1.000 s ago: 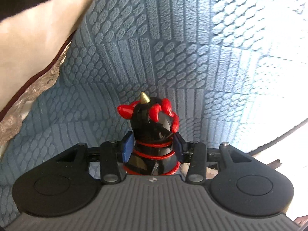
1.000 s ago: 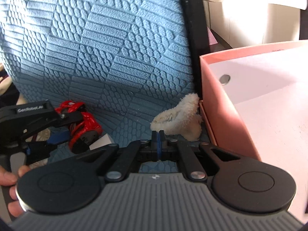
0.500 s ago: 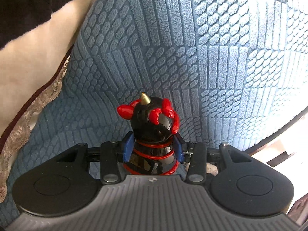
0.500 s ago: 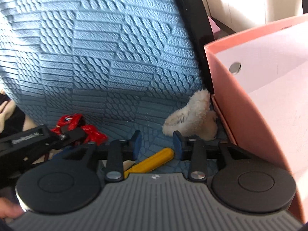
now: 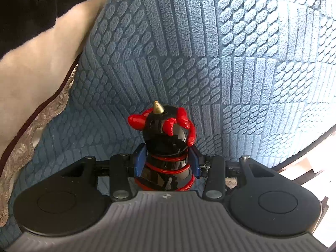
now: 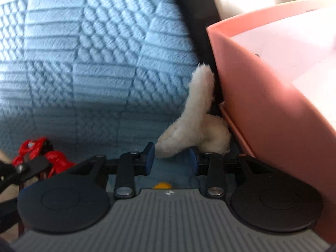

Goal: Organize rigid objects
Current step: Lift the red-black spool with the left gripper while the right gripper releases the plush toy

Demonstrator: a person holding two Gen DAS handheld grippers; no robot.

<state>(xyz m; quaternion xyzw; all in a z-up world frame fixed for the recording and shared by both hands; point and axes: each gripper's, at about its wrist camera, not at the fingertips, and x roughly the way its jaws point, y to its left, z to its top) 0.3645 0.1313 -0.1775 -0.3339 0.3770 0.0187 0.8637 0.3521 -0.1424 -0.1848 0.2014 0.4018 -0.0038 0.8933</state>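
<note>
A blue quilted bedspread [image 5: 210,63] fills my view, a pink box [image 6: 262,96] at its right edge. My left tongs [image 5: 167,161] pinch a black-and-red figurine [image 5: 166,147]. My right tongs [image 6: 171,157] are closing, empty, just before a fluffy white toy [image 6: 195,126].

The figurine [image 5: 166,147] was glossy black with red horns, red coiled bands and a small gold tip; the bedspread [image 5: 210,63] behind it was blue, embossed in blocks of ribs and ovals; the fabric [image 5: 31,73] left of the figurine was cream with a dark, lace-edged border; the gripper pads [image 5: 140,160] clamping it were blue; the box [image 6: 262,105] was salmon-pink; the plush piece [image 6: 197,126] was off-white.
</note>
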